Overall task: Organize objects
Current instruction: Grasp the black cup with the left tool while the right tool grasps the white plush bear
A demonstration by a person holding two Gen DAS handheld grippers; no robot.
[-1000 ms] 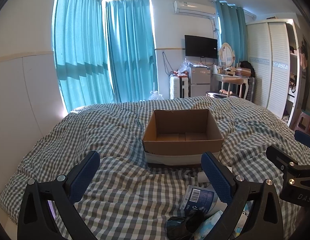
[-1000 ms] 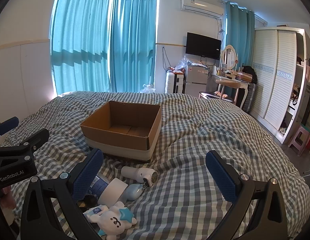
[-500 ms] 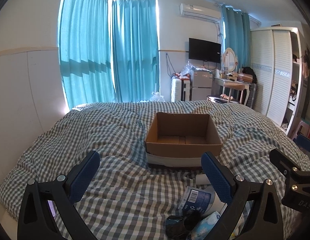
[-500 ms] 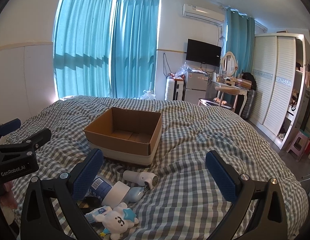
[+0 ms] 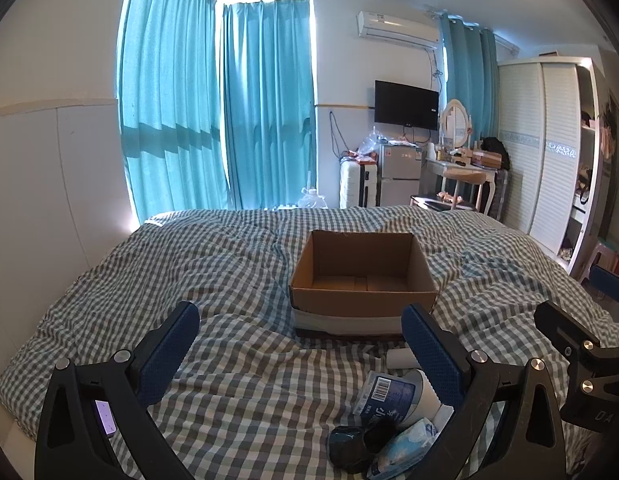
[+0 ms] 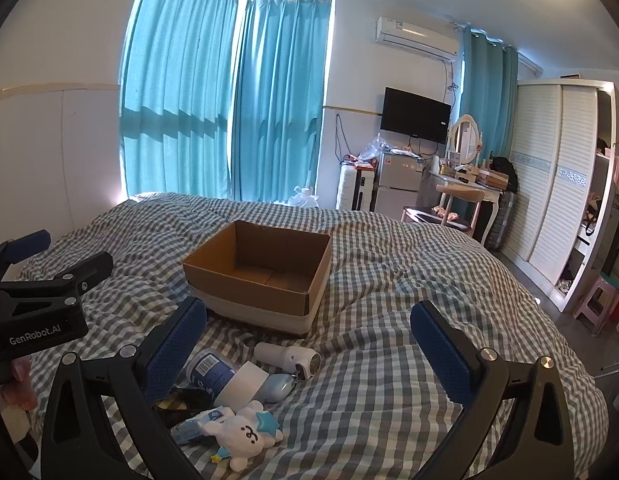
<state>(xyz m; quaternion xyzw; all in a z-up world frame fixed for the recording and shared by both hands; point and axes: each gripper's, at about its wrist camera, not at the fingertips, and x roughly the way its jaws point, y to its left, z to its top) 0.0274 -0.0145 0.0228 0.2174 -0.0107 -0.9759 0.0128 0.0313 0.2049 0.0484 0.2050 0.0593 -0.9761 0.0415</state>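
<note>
An empty open cardboard box (image 5: 363,280) (image 6: 265,276) stands on the checked bedspread. In front of it lies a small pile: a blue-and-white cylinder (image 6: 223,376) (image 5: 393,394), a white lint shaver (image 6: 287,356), a pale blue mouse-like item (image 6: 277,387), a white plush toy with a blue star (image 6: 245,434), a blue packet (image 5: 405,442) and a black item (image 5: 355,442). My left gripper (image 5: 299,350) is open and empty, above the bed left of the pile. My right gripper (image 6: 307,344) is open and empty, above the pile.
The bed (image 5: 229,272) fills the foreground, with a white wall panel (image 5: 49,184) on the left. Beyond stand teal curtains (image 6: 213,112), a small fridge (image 6: 397,180), a dressing table (image 6: 469,188) and a white wardrobe (image 6: 557,184).
Both grippers have pulled back and tilted up slightly, so the box and pile sit lower and smaller in view. Both stay open; no object has moved.
</note>
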